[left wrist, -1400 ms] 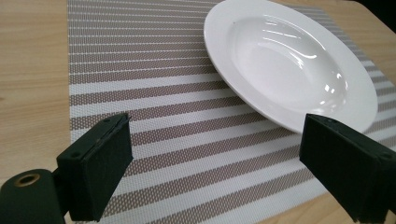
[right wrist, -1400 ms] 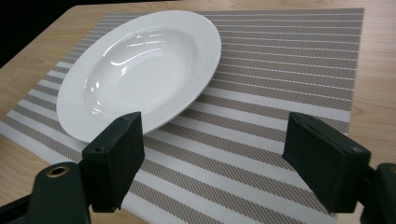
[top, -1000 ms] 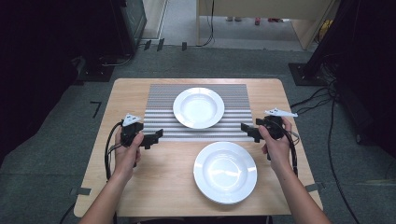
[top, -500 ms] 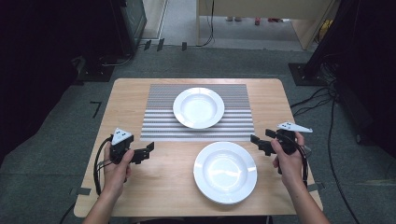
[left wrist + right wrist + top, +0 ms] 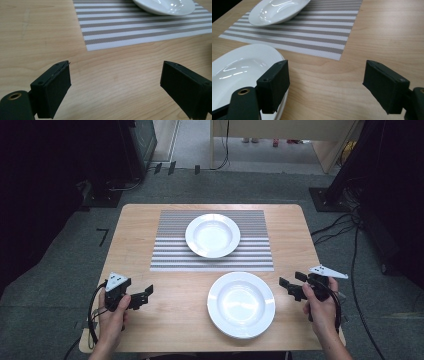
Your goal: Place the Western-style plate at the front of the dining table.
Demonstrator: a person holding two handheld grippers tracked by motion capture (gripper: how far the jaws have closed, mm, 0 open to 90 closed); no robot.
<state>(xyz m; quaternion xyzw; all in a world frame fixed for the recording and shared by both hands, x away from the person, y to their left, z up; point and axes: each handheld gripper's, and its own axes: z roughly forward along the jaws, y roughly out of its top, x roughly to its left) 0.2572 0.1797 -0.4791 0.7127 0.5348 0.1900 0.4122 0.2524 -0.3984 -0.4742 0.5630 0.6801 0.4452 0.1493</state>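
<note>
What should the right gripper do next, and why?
Probably ease the right gripper left toward the near plate and take its rim. Its jaws stand open and empty, and that plate's edge lies just beside its left jaw, off the striped mat.

Far plate (image 5: pixel 165 6) on the striped mat (image 5: pixel 140 27) cut by the top edge in the left gripper view, near plate (image 5: pixel 239 72) beside that mat cropped at left and partly behind a jaw in the right gripper view.

A striped placemat (image 5: pixel 212 239) lies on the wooden table (image 5: pixel 135 230), with grey carpet floor (image 5: pixel 60 270) around.
</note>
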